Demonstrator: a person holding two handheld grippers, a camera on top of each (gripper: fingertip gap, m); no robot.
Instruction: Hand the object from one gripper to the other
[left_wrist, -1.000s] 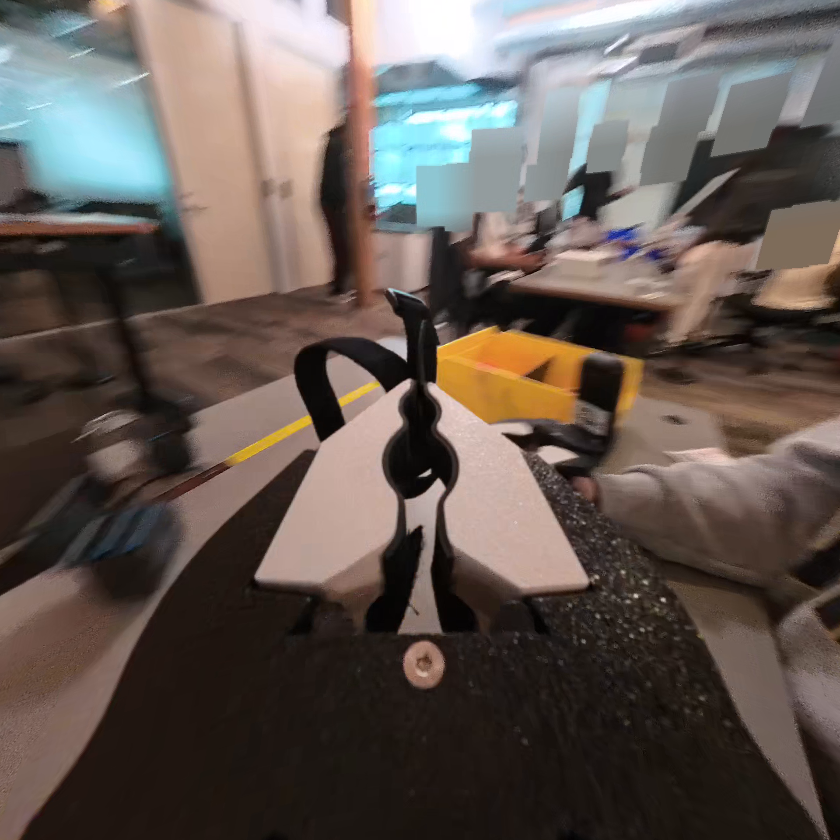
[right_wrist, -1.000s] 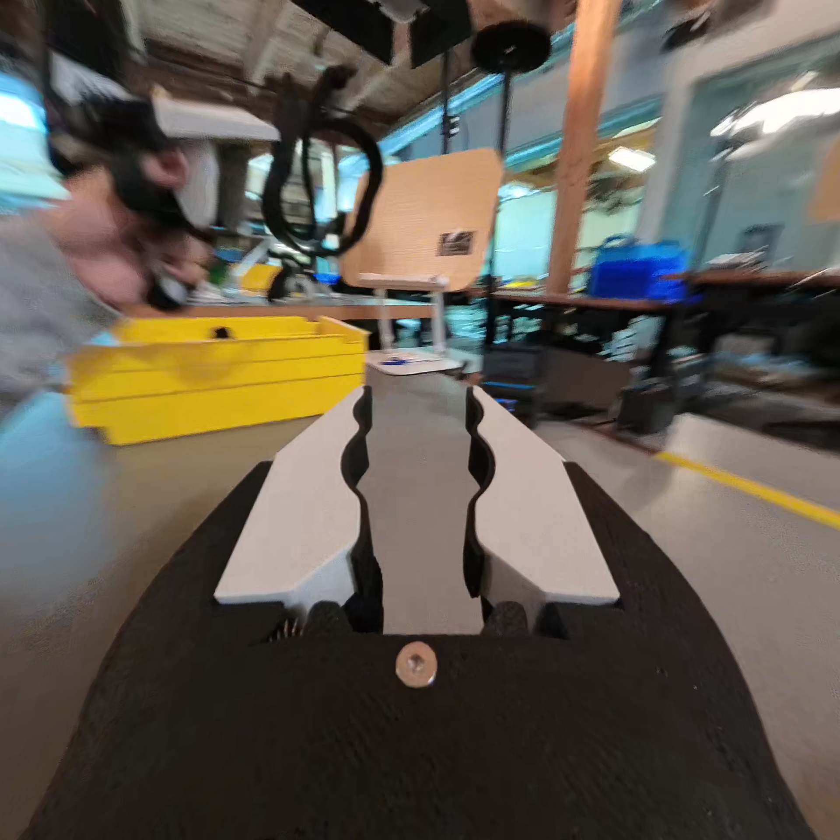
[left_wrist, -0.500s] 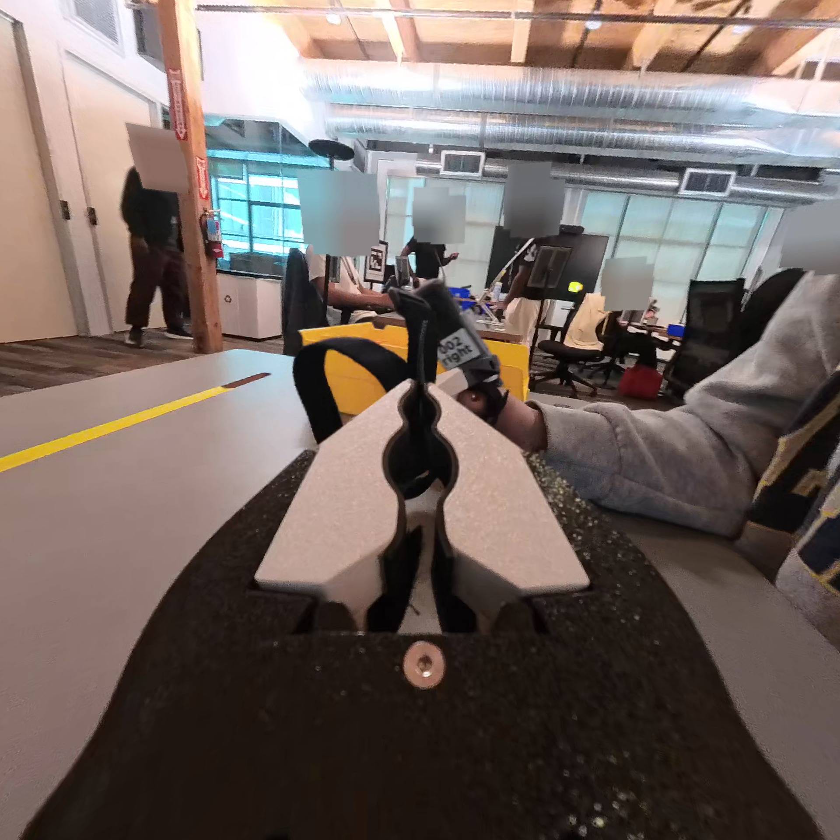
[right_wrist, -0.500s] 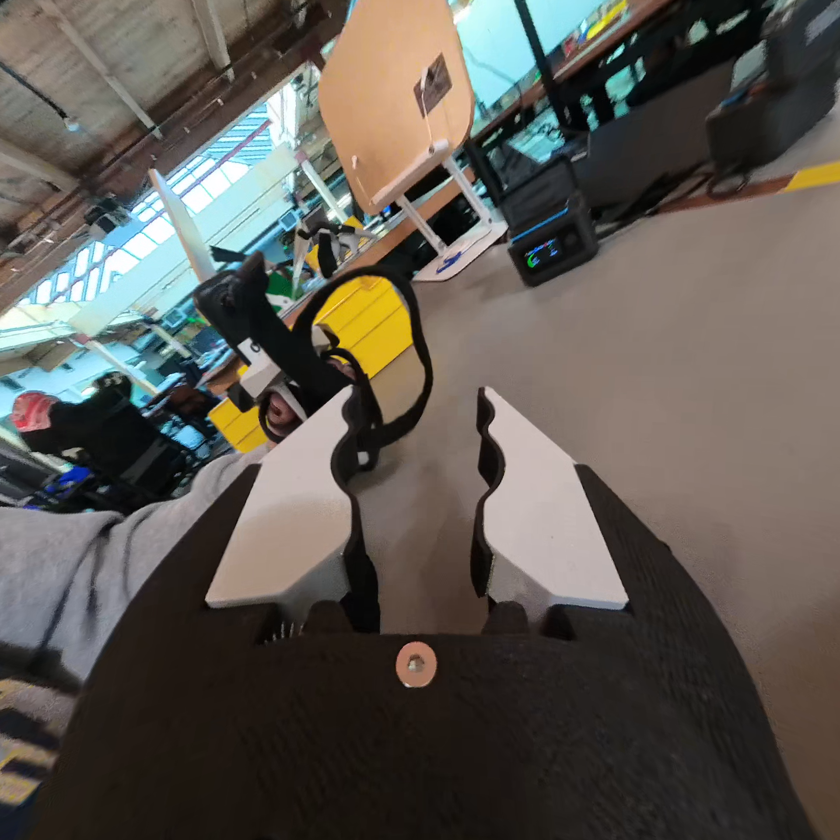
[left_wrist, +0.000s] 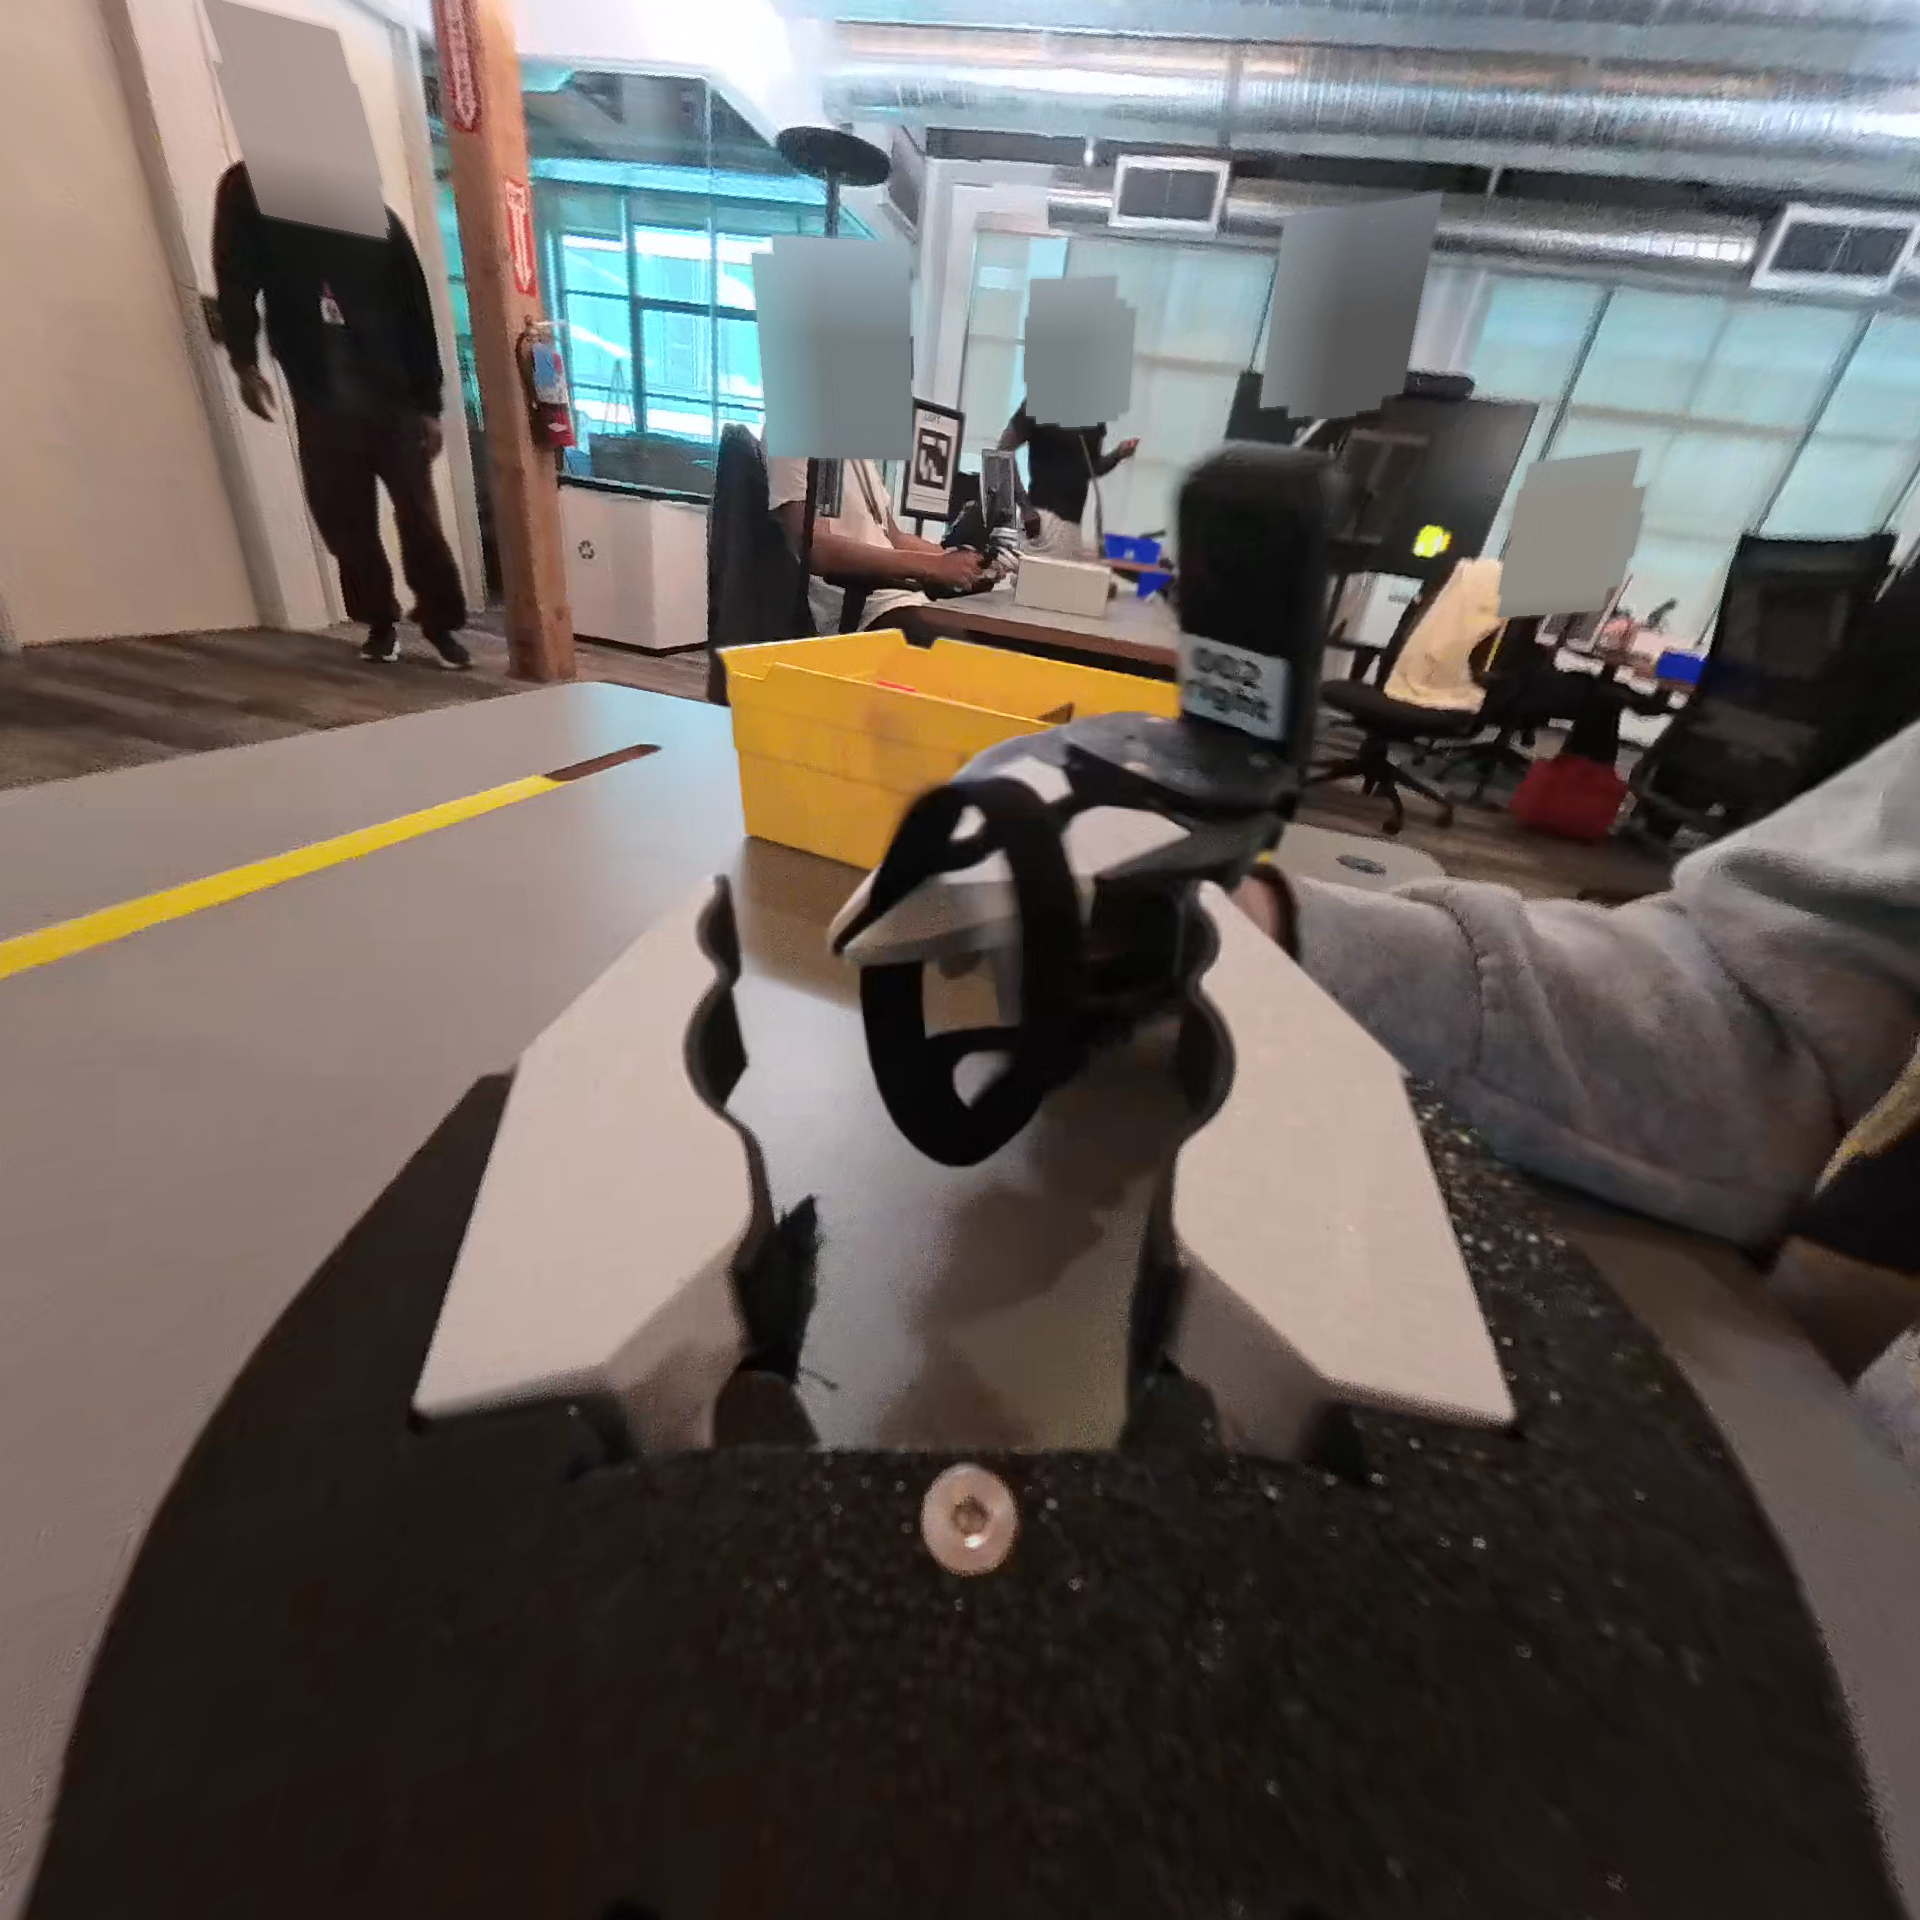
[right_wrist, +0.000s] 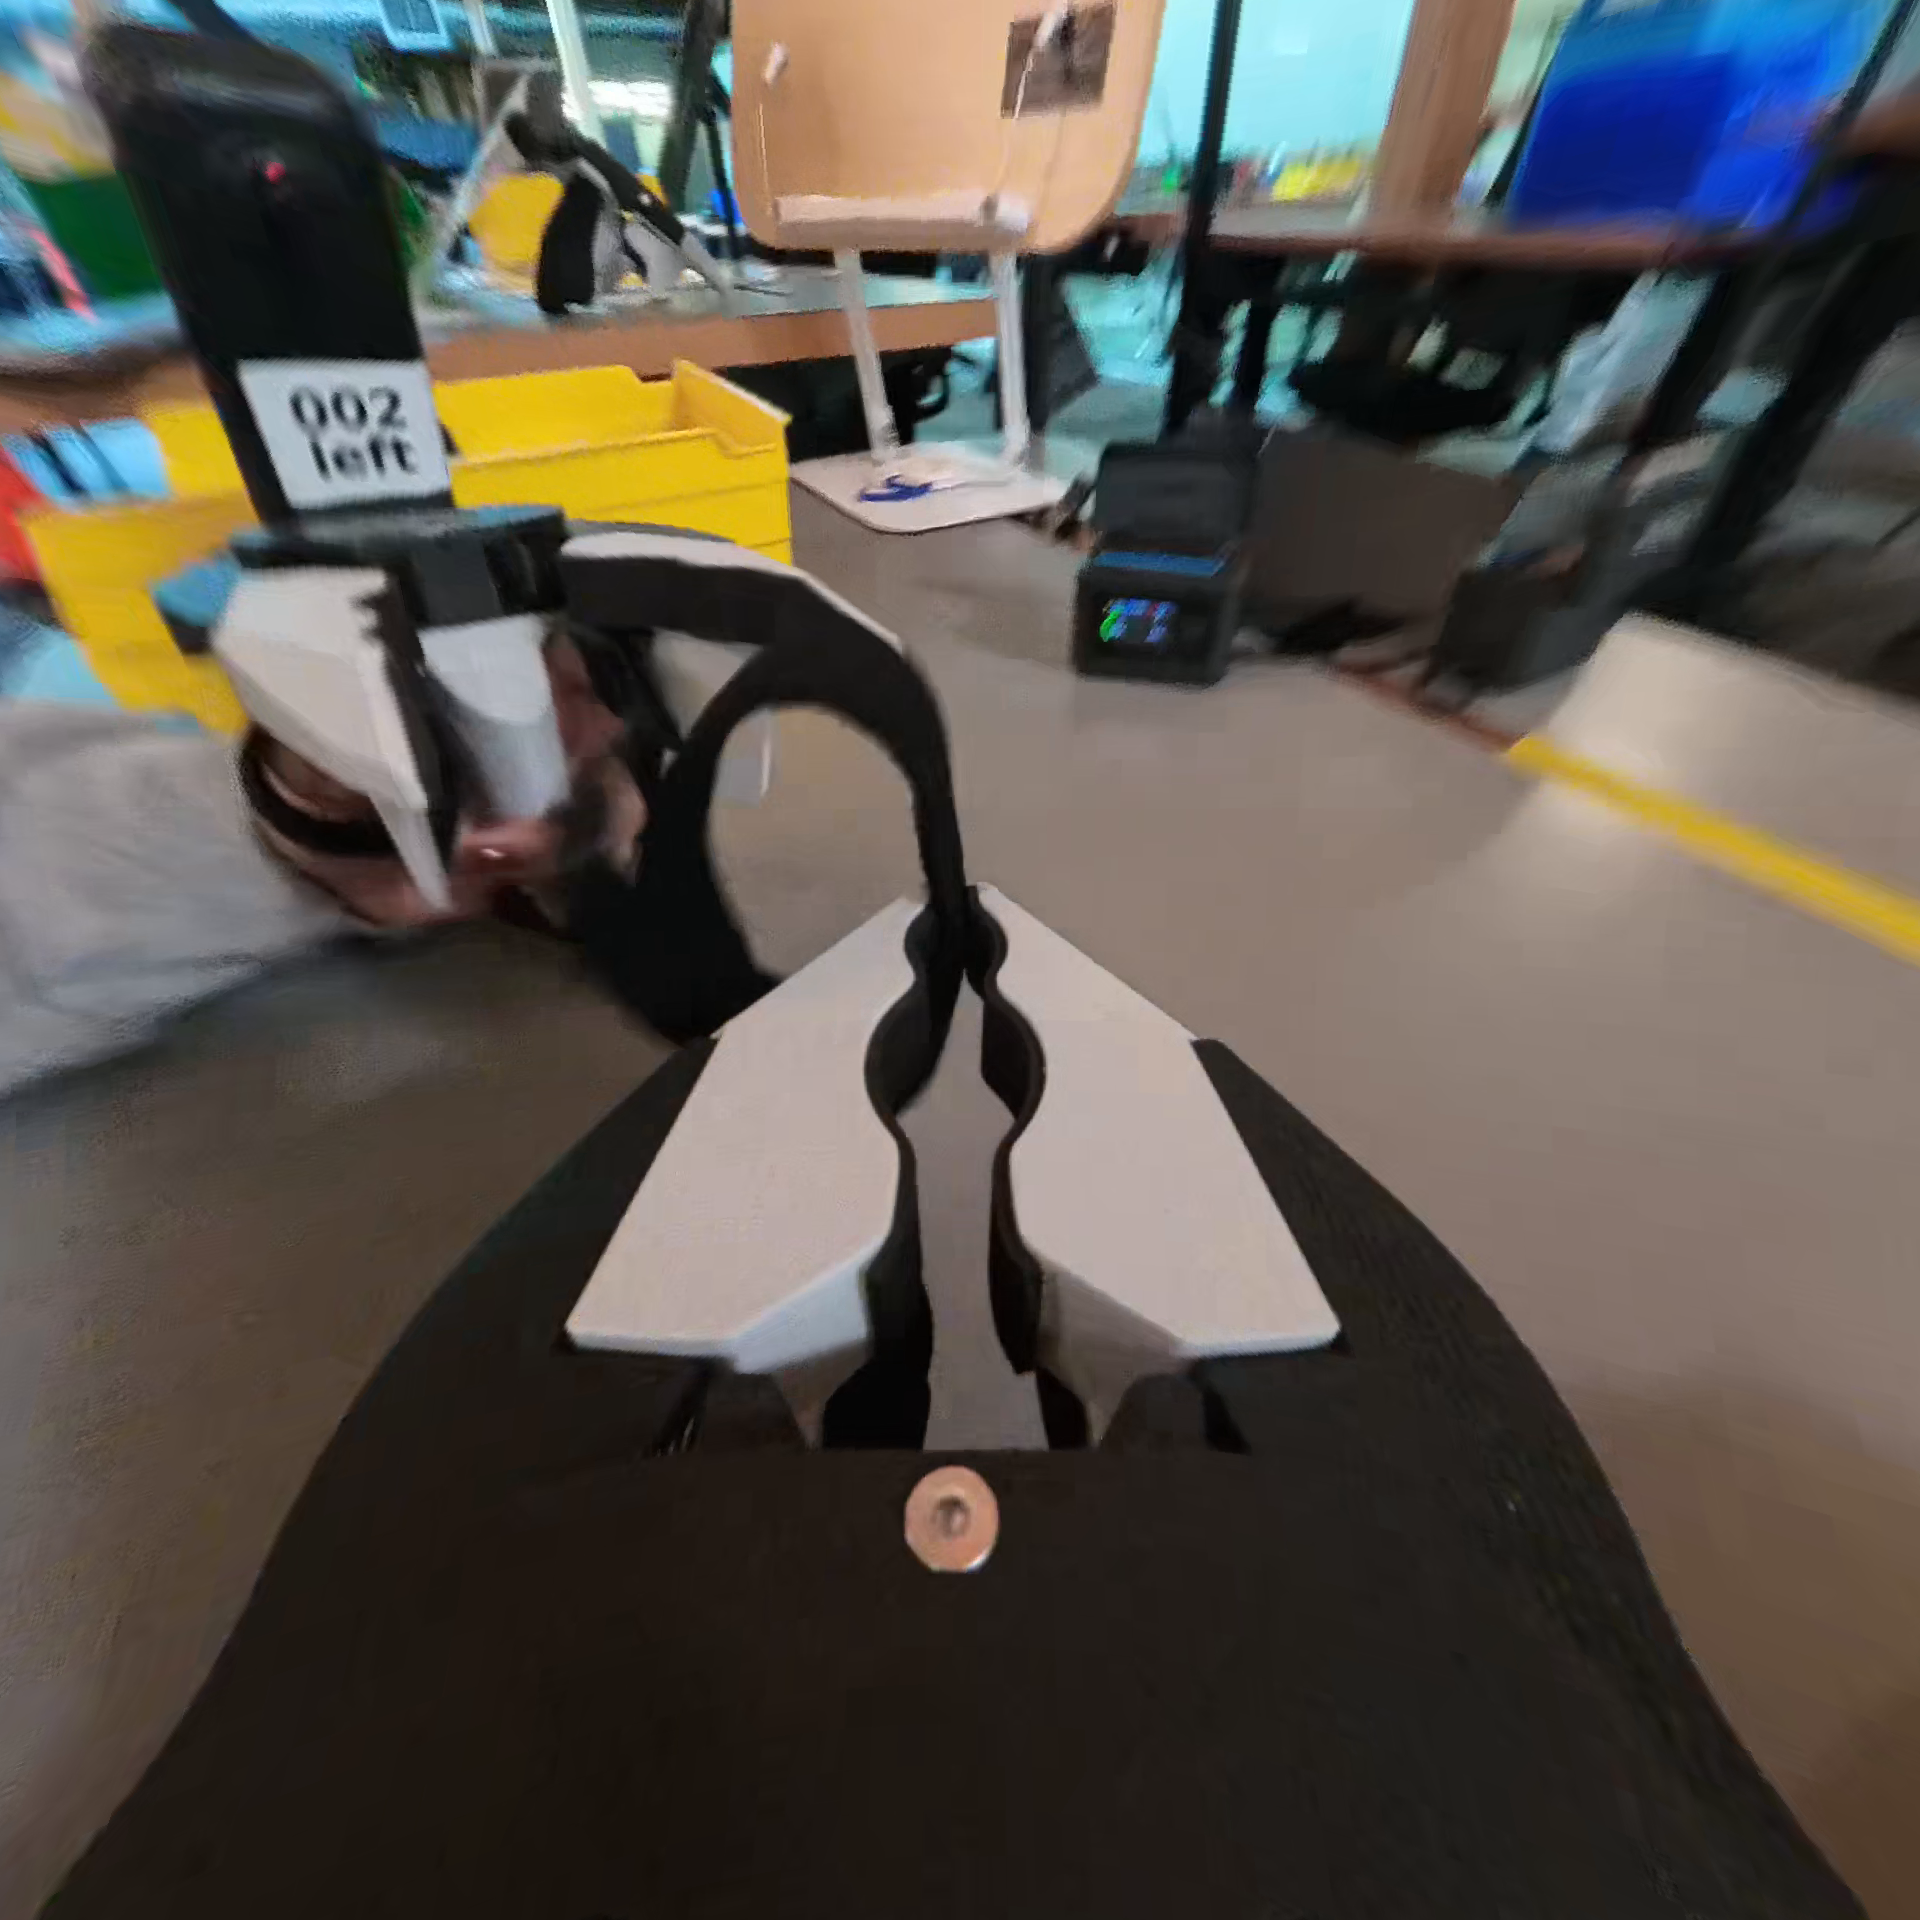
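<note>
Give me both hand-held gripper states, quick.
Left hand-held gripper: open, holding nothing.
Right hand-held gripper: closed on the black strap loop.

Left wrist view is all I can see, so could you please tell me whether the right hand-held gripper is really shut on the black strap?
Observer: Yes. In the right wrist view the right hand-held gripper pinches the black strap between its fingertips.
Operator: Where does the strap run from there?
Observer: It arches up and to the left from the tips, towards the left hand-held gripper.
Operator: Is anything ahead of the right one?
Observer: A small black box with a lit screen stands farther off, apart from the strap.
</note>
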